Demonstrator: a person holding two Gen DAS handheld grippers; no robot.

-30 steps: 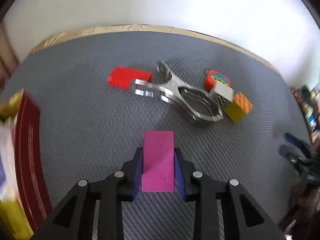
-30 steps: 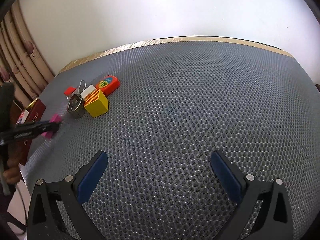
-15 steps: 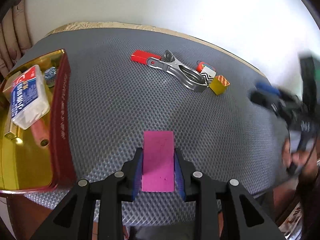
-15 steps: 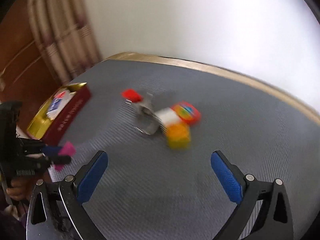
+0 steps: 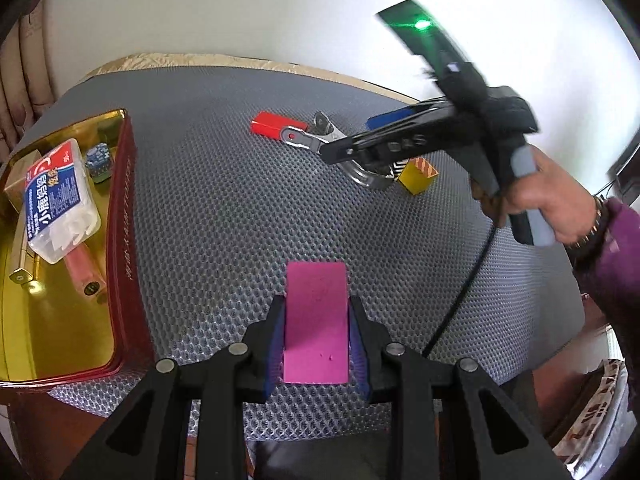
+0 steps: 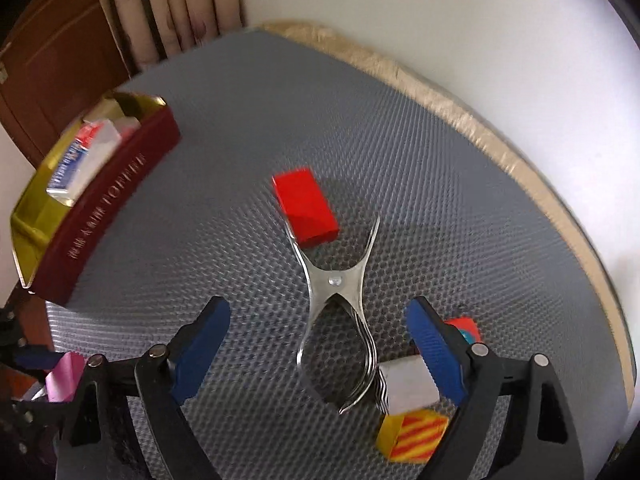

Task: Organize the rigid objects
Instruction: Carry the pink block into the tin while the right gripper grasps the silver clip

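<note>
Meanwhile right hand-held gripper (image 6: 316, 352) closing, metal clamp (image 6: 340, 320) between jaws, untouched.

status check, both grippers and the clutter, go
Left gripper shut on pink block. Right gripper closing over metal clamp, not gripping. White block crowds its right finger.

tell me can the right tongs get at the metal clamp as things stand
Probably yes: the right tongs, closing but not yet gripping, straddle the metal clamp; only a white block crowds one side.
</note>
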